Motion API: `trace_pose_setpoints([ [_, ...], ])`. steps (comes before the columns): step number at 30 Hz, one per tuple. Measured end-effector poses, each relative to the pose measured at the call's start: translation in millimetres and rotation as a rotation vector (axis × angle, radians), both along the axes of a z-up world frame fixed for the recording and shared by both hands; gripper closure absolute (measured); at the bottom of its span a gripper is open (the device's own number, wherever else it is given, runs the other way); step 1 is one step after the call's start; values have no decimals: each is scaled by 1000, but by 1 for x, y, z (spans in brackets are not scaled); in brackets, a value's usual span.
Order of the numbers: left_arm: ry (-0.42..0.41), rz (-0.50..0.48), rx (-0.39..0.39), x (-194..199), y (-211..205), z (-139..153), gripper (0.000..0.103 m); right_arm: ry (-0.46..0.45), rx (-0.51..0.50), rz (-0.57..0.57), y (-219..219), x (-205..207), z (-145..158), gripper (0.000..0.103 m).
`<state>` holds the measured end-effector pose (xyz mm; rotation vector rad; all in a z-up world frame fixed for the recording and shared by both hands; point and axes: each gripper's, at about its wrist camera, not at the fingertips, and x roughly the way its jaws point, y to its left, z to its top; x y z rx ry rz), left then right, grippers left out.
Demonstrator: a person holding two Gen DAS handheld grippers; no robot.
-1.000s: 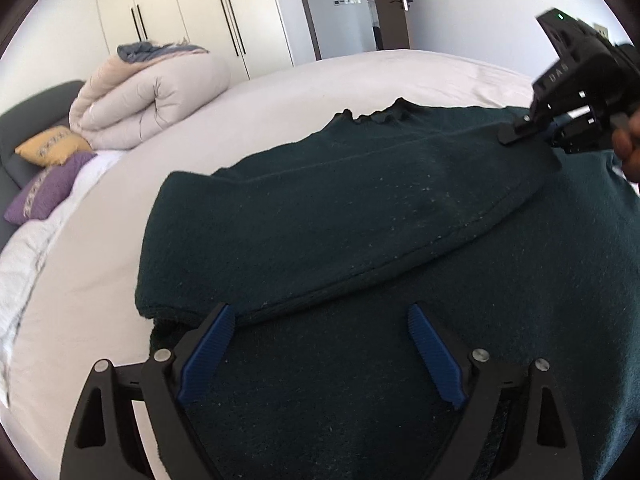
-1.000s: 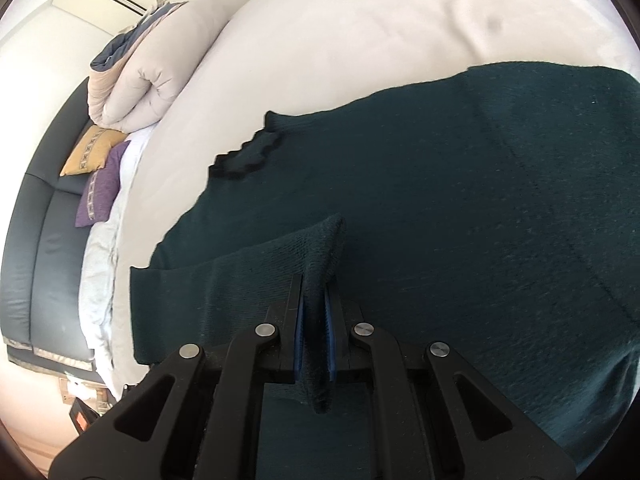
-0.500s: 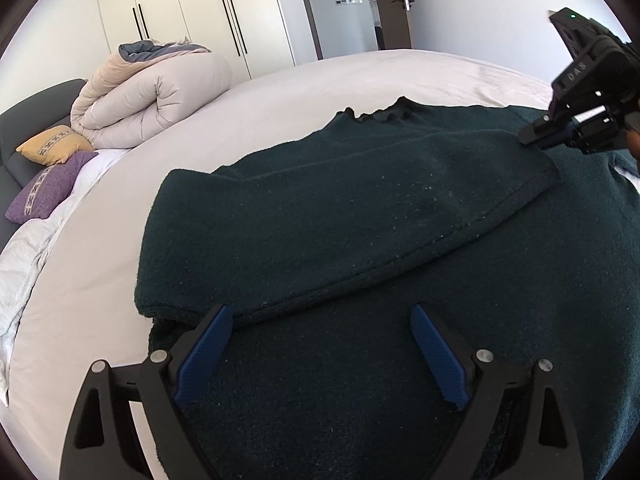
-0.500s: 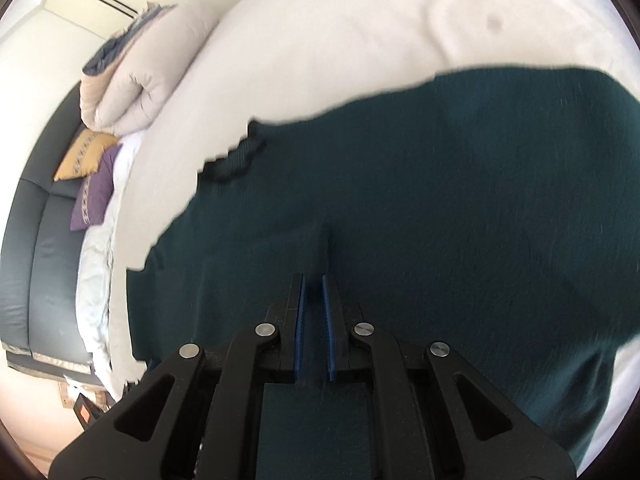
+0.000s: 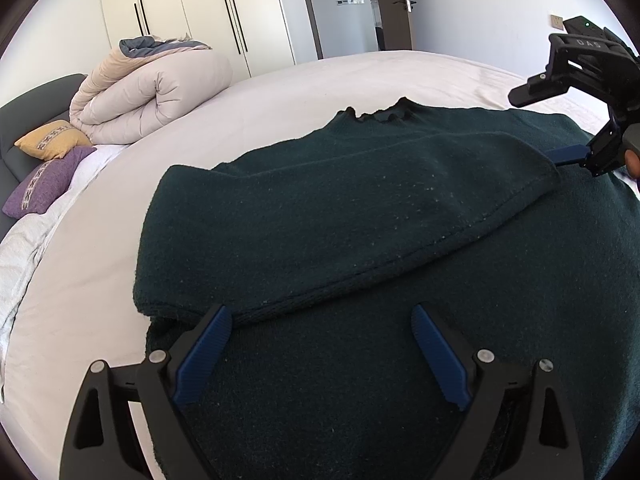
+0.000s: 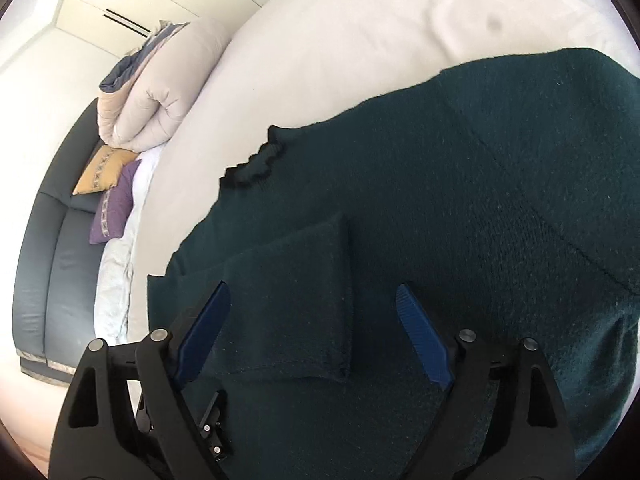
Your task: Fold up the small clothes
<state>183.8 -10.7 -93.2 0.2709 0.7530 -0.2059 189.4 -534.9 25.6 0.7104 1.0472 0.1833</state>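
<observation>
A dark green knit sweater lies flat on a white bed, its ruffled collar at the far side. One sleeve is folded across the body; in the right wrist view the sleeve ends at a cuff between the fingers. My left gripper is open and empty just above the sweater's near part. My right gripper is open and empty above the sleeve cuff; it also shows in the left wrist view at the far right.
A rolled beige duvet lies at the head of the bed, with a yellow cushion and a purple cushion beside a dark headboard. Wardrobe doors and a doorway stand behind.
My right gripper was shut on the sleeve cuff; it has opened and let it go, and the sleeve now lies flat on the body. The left gripper has stayed open and nearly still.
</observation>
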Motion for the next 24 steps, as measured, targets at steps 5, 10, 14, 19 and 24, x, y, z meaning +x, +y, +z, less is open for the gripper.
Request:
trace_pose_setpoints([
  [5, 1, 0, -3, 0, 0, 0, 9, 53, 9, 78, 12, 7, -9, 54],
  [10, 2, 1, -5, 0, 1, 0, 8, 66, -110, 104, 19, 12, -10, 94],
  [14, 2, 0, -5, 0, 1, 0, 8, 26, -194, 86, 18, 16, 1, 97],
  [19, 5, 2, -10, 0, 1, 0, 8, 3, -262, 53, 7, 24, 12, 97],
  [24, 7, 5, -13, 1, 1, -1, 7, 42, -272, 29, -10, 26, -4, 97],
])
